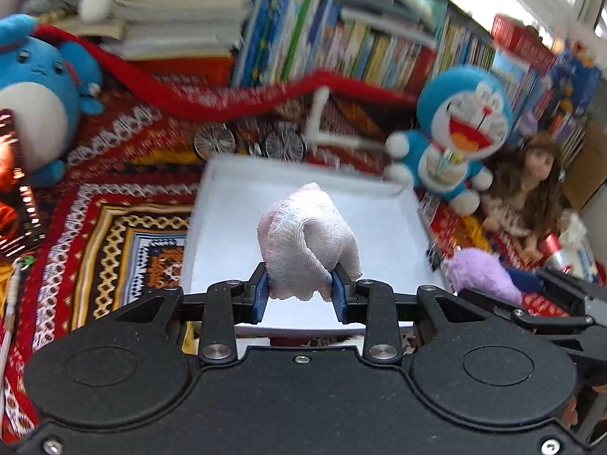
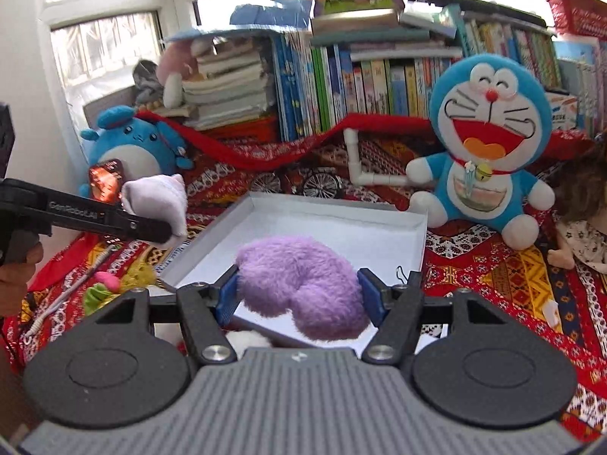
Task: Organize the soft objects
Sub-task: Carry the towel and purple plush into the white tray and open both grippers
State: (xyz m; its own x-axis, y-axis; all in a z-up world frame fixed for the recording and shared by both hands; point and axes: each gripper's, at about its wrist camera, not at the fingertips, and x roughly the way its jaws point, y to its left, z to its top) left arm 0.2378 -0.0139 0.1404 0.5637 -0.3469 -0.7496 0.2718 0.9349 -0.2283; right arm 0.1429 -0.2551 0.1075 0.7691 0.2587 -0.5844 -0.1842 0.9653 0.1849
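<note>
My left gripper (image 1: 301, 294) is shut on a pale pink knitted cloth bundle (image 1: 307, 240) and holds it above the white shallow box (image 1: 224, 204). In the right wrist view the same bundle (image 2: 159, 199) hangs left of the box (image 2: 341, 216). My right gripper (image 2: 299, 294) is shut on a fluffy purple heart-shaped plush (image 2: 303, 284) over the near part of the box. The purple plush also shows at the right in the left wrist view (image 1: 483, 275).
A Doraemon plush (image 2: 489, 144) sits right of the box, a blue round plush (image 2: 132, 148) at the left, a doll (image 1: 531, 182) at the far right. Bookshelves (image 2: 341, 87) stand behind. A patterned red cloth (image 2: 493, 265) covers the surface. A white pipe (image 2: 364, 167) lies behind the box.
</note>
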